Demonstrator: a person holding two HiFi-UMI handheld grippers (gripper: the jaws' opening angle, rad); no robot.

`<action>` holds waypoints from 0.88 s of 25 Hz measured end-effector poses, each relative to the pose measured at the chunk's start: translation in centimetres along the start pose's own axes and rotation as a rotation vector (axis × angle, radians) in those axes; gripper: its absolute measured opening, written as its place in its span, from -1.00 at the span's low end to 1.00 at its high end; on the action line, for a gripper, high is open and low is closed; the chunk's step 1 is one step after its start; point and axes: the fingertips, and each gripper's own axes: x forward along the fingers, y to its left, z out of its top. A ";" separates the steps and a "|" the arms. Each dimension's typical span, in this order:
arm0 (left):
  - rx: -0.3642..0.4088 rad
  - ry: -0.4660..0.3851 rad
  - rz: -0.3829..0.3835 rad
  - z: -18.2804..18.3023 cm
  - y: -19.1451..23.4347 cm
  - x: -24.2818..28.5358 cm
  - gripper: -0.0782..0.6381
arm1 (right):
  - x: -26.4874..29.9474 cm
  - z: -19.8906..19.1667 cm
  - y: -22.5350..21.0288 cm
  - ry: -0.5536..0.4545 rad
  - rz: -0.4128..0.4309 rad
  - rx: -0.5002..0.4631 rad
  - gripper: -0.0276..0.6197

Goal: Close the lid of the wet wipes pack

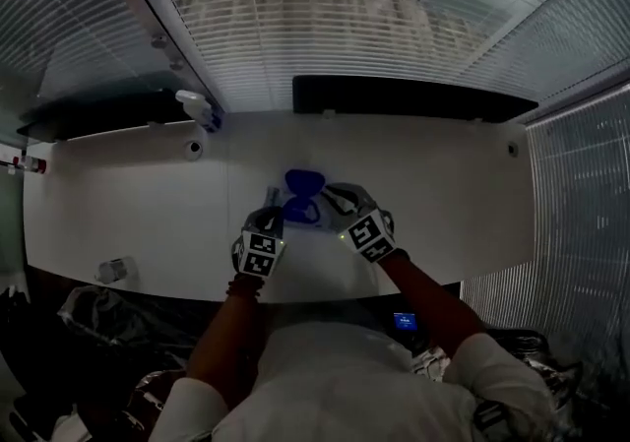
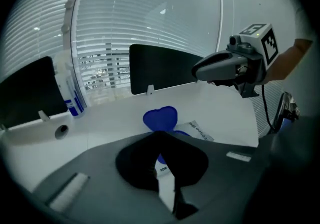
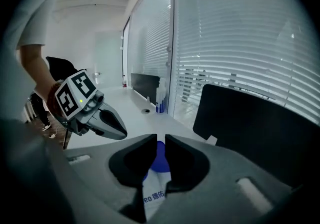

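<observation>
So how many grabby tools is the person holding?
2. The left tool is in the left hand and the right tool in the right, both pointing at the wet wipes pack on the desk. No others show.

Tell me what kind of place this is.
Probably an office: a long white desk with a cable hole, slatted blinds behind it, and dark panels standing along its far edge.

My left gripper [image 1: 272, 202] and right gripper [image 1: 333, 196] are grey-shelled with black jaws, each topped by a white cube [image 1: 261, 253] of black square markers. A green light [image 3: 80, 101] dots the left cube, and a black cable [image 2: 264, 111] trails off the right. I wear a white short-sleeved shirt [image 1: 325, 381].
</observation>
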 end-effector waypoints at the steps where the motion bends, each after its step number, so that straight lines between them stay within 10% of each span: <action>1: 0.001 0.016 0.004 -0.5 0.3 0.5 -0.77 | 0.6 -0.6 -0.3 0.014 0.003 0.004 -0.79; 22: -0.036 0.202 -0.008 -8.3 1.2 6.5 -0.77 | 9.6 -9.7 -1.6 0.241 0.146 0.086 -0.47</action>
